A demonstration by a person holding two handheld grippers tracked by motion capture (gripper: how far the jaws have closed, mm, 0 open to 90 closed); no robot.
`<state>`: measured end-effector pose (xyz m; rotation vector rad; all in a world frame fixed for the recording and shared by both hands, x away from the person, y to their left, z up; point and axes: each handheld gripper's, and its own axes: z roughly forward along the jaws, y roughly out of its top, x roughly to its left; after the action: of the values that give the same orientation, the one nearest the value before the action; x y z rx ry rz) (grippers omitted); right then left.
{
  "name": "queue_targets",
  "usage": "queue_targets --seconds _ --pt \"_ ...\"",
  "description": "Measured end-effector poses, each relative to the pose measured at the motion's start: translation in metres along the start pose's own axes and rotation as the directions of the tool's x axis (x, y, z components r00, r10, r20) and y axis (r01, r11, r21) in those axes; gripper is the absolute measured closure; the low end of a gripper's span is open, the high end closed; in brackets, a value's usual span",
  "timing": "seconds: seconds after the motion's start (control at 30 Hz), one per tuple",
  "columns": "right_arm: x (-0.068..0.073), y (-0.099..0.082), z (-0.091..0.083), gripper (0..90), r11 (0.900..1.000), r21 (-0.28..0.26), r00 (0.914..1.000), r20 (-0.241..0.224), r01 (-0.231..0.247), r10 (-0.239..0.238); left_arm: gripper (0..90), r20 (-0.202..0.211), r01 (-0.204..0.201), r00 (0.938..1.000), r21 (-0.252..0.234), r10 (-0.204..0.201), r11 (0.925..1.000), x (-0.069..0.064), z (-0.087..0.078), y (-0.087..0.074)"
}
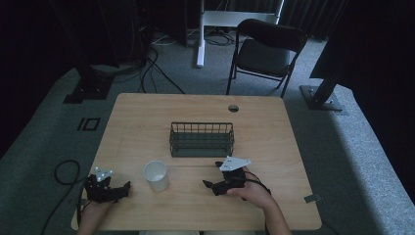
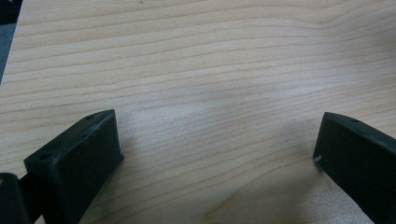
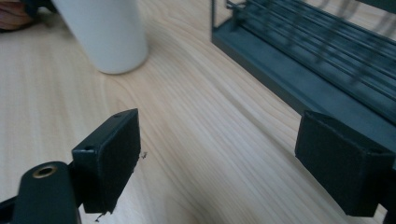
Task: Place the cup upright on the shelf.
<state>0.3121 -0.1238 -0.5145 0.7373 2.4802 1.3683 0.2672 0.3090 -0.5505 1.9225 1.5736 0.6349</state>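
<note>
Cup: upright on the bench, between the two grippers, just before the basket. Left gripper: jaws wide, nothing held, nearer the cup. Right gripper: jaws wide, nothing held, pointed toward the cup.

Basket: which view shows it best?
High view: the whole wire basket shows on the table, beyond the cup. The right gripper view catches one blurred corner of it. The left gripper view looks at bare wood.
</note>
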Motion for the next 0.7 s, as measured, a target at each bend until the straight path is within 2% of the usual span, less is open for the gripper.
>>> queue_targets --seconds 0.7 --pt "0.025 0.020 0.030 14.0 0.9989 -0.023 0.9958 -0.081 0.042 -0.044 0.7 0.000 -0.001 1.0000 0.001 0.001 1.0000 0.000 0.000 0.000"
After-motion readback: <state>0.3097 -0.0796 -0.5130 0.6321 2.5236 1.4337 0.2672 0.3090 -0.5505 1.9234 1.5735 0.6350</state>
